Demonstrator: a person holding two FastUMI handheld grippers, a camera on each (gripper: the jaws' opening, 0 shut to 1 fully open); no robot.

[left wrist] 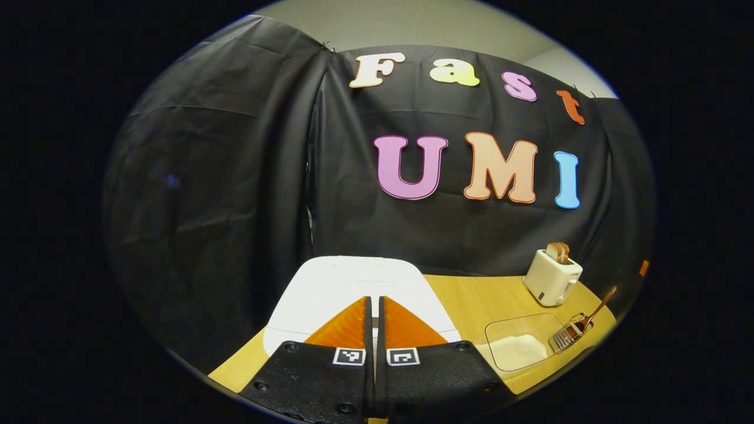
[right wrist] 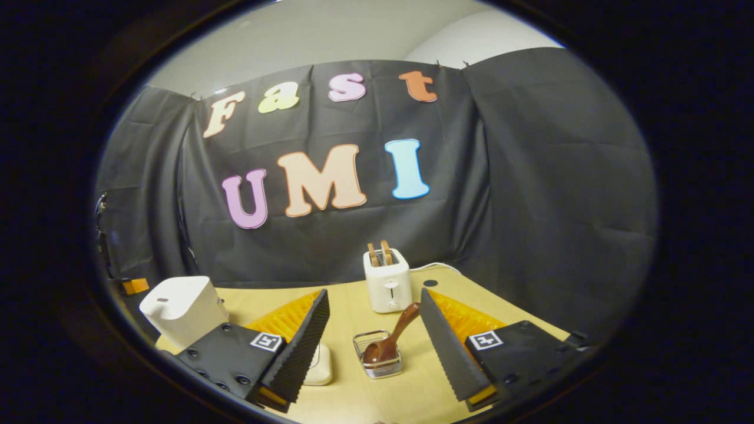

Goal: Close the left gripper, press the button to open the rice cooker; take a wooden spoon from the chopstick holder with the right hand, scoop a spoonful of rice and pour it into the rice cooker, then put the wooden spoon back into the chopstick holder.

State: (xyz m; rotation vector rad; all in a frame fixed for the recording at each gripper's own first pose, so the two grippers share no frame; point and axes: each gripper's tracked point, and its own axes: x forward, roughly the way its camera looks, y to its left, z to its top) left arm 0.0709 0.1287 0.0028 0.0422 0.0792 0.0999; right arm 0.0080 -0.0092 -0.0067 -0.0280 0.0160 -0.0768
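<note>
My left gripper [left wrist: 374,301] is shut with nothing between its fingers, and its tips hang over the closed lid of the white rice cooker [left wrist: 347,282]. The cooker also stands at the left in the right gripper view [right wrist: 182,306]. A wooden spoon [right wrist: 393,337] leans in the wire chopstick holder [right wrist: 380,362] on the table. My right gripper [right wrist: 374,297] is open just short of the holder, which lies between its two fingers farther ahead. A clear container of rice [left wrist: 518,344] sits beside the holder [left wrist: 566,335], and the spoon [left wrist: 596,311] sticks up to the right.
A white toaster [right wrist: 387,285] with two slices in it stands behind the holder, near the cloth wall; it also shows at the right [left wrist: 552,277]. The wooden table [right wrist: 353,306] ends close to the right of the holder [left wrist: 607,321].
</note>
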